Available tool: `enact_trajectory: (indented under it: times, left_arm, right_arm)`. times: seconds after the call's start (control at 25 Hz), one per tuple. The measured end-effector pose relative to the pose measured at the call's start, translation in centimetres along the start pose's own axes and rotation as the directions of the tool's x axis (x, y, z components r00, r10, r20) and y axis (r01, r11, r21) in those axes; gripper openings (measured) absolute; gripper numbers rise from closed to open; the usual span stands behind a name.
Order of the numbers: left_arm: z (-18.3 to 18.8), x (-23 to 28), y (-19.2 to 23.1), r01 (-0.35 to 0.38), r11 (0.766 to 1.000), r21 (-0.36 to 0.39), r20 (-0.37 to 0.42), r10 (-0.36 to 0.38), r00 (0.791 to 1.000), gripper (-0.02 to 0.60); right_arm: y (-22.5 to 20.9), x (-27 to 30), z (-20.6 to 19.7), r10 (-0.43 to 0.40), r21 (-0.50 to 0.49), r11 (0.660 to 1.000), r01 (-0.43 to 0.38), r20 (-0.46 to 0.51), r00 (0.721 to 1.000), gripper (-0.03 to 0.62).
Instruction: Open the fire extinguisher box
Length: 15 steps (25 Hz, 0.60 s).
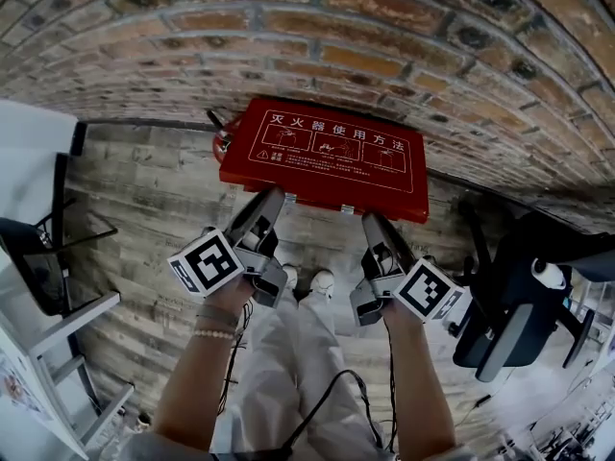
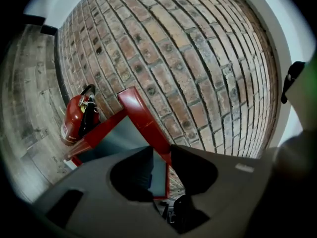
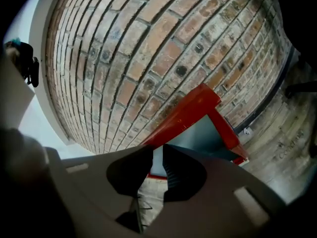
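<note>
The red fire extinguisher box stands on the floor against a brick wall [image 1: 384, 46], and its lid [image 1: 327, 152] with white printed instructions is tilted up at the front. My left gripper [image 1: 274, 198] and right gripper [image 1: 373, 221] both reach to the lid's front edge. In the left gripper view the lid's red rim [image 2: 133, 108] and grey underside run into the gap of the left gripper [image 2: 161, 167], whose jaws stand a little apart around it. In the right gripper view the right gripper [image 3: 158, 165] has its jaws narrow on the lid's edge [image 3: 193, 108]. A red extinguisher [image 2: 77, 118] stands left of the box.
A black office chair [image 1: 519, 296] stands close on the right. A white shelf unit [image 1: 38, 286] and a dark chair frame are on the left. The person's shoes [image 1: 307, 279] are on the wooden floor just in front of the box.
</note>
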State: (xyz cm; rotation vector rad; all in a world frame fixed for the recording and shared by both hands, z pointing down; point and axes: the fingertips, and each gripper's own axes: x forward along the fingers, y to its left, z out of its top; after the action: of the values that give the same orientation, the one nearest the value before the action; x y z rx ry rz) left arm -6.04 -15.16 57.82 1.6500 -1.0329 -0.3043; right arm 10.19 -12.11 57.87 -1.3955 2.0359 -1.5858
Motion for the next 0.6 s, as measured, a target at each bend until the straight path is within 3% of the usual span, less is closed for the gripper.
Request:
enact_trajectory:
  times: [0.44, 0.6]
  left_arm:
    - [3.1, 1.2, -3.3, 0.038, 0.994, 0.106, 0.024, -0.041, 0.999, 0.054]
    - [4.4, 2.1, -4.7, 0.057, 0.989, 0.135, 0.037, -0.063, 0.997, 0.038]
  right_arm:
    - [2.7, 0.3, 3.8, 0.002, -0.085, 0.996, 0.004, 0.069, 0.998, 0.052]
    - [3.7, 0.7, 5.6, 0.002, -0.148, 0.989, 0.011, 0.093, 0.996, 0.002]
